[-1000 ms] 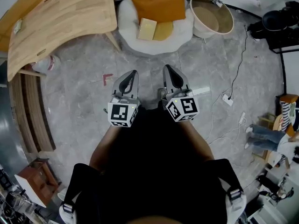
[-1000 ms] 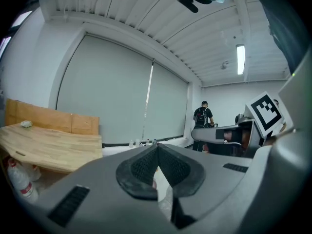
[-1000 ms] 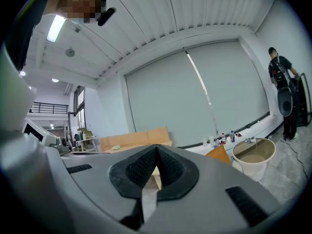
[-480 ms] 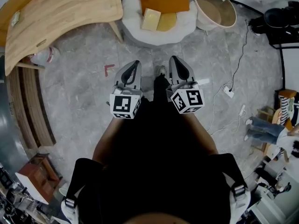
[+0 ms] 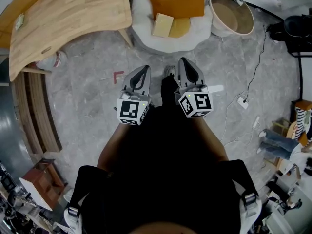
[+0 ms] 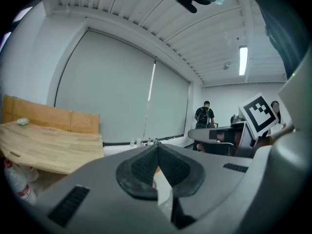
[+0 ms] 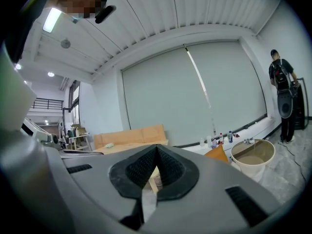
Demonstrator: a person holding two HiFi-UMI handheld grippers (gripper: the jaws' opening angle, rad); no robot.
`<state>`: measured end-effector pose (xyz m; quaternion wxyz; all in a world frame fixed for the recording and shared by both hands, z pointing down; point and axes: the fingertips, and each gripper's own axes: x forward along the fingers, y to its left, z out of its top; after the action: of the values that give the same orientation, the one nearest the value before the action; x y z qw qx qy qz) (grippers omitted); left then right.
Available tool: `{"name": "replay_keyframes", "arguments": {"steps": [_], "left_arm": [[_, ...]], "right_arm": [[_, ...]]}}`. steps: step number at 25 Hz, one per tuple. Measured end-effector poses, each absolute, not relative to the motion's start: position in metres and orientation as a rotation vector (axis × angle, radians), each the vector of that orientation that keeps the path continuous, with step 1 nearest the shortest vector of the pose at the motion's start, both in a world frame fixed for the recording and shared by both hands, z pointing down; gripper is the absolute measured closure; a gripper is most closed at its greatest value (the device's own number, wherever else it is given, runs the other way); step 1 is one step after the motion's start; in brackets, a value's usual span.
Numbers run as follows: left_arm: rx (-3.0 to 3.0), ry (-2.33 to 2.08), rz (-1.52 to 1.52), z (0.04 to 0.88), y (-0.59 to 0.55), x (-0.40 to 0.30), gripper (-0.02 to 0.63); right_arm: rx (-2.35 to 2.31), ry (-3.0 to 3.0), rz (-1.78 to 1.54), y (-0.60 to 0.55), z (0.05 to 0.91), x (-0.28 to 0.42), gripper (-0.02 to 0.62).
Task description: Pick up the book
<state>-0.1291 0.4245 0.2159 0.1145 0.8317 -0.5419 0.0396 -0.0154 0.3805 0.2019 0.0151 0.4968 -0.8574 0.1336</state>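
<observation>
A pale cream book (image 5: 162,25) lies flat on a round white cushioned seat (image 5: 146,40), in front of an orange pillow (image 5: 178,1) and beside a yellow flat item (image 5: 179,27). My left gripper (image 5: 143,71) and right gripper (image 5: 184,62) are held side by side over the grey floor, short of the seat, pointing towards it. Both are shut with nothing between the pads. In the left gripper view the left gripper (image 6: 157,147) has its pads meeting at the tip. The right gripper (image 7: 156,150) shows the same in its own view.
A curved wooden table (image 5: 63,18) stands at the upper left with a bottle (image 5: 48,61) under it. A round beige tub (image 5: 233,13) sits right of the seat. Cables and a power strip (image 5: 241,101) trail over the floor at right. A person (image 5: 278,141) stands at far right.
Both grippers have advanced together towards the white seat, which now lies closer ahead of them. A foot has stepped in between the two grippers. The jaws stayed shut.
</observation>
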Motion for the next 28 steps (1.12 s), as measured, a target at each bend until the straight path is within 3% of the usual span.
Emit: {"name": "replay_keyframes", "arguments": {"steps": [28], "left_arm": [[2.342,-1.601,0.313,0.250,0.156,-0.014,0.600]], "right_arm": [[1.431,-2.681,0.585,0.112,0.245,0.081,0.598]]}}
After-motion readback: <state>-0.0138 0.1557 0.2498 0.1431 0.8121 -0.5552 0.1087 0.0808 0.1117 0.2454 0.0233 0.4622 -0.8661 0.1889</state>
